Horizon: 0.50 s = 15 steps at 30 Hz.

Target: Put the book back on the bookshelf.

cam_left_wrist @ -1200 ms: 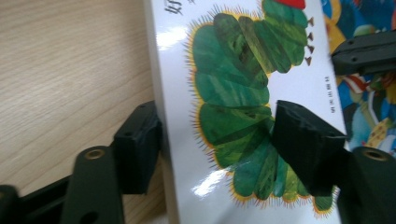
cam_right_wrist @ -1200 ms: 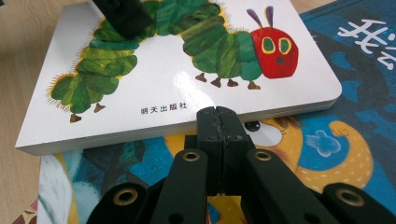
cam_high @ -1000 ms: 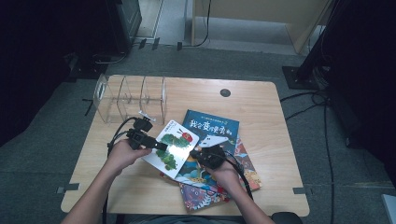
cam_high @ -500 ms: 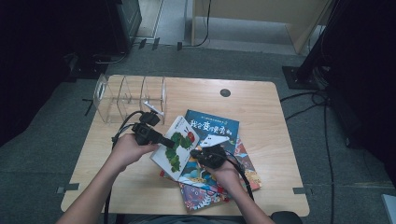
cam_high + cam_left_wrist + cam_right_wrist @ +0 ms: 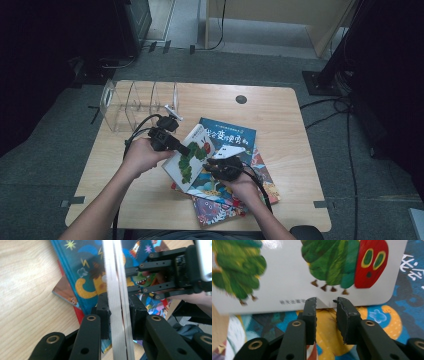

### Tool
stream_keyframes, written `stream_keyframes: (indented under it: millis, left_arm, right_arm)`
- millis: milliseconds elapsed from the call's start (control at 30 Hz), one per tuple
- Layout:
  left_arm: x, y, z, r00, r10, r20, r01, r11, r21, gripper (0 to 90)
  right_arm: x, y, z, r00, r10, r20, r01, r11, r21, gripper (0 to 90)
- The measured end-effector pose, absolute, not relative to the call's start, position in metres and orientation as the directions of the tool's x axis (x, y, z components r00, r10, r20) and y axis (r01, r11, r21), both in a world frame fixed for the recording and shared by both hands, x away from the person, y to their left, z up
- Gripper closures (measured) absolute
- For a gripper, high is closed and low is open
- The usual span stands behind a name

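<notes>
Both hands low: left gripper (image 5: 187, 150) fingers pinch the caterpillar book (image 5: 192, 159), right gripper (image 5: 216, 165) fingers parted, empty.

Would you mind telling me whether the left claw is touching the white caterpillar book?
Touching: in the left gripper view, the left claw has both pads pressed against the edge of the caterpillar book.

Your left gripper (image 5: 182, 149): held in your left hand (image 5: 141, 156), raised off the table, pointing right; jaws have just been closing, pads pressed on a thin edge. Your right gripper (image 5: 216, 163): held low in your right hand (image 5: 241, 183), pointing left; jaws have just been opening, now parted, gripping nothing.
</notes>
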State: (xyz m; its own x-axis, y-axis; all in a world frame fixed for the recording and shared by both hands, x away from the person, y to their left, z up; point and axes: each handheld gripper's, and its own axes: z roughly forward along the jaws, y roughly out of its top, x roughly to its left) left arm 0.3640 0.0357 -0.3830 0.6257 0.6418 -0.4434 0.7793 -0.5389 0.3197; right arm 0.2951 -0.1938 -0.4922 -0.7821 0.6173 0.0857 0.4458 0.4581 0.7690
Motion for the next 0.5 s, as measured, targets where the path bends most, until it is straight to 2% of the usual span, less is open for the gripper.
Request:
stream_keyframes:
  millis: [33, 133, 500]
  left_arm:
    - [0.364, 0.037, -0.38, 0.635, 0.644, -0.427, 0.772, -0.551, 0.319, 77.2]
    - [0.363, 0.041, -0.377, 0.643, 0.653, -0.399, 0.766, -0.557, 0.322, 77.3]
    - [0.358, 0.075, -0.358, 0.622, 0.701, -0.348, 0.779, -0.511, 0.362, 77.3]
  right_arm:
    - [0.295, -0.196, -0.491, -0.788, 0.613, 0.048, 0.423, 0.484, 0.766, 67.2]
    - [0.296, -0.201, -0.489, -0.786, 0.617, 0.027, 0.414, 0.494, 0.765, 66.1]
    - [0.305, -0.217, -0.489, -0.749, 0.662, 0.017, 0.421, 0.456, 0.784, 58.3]
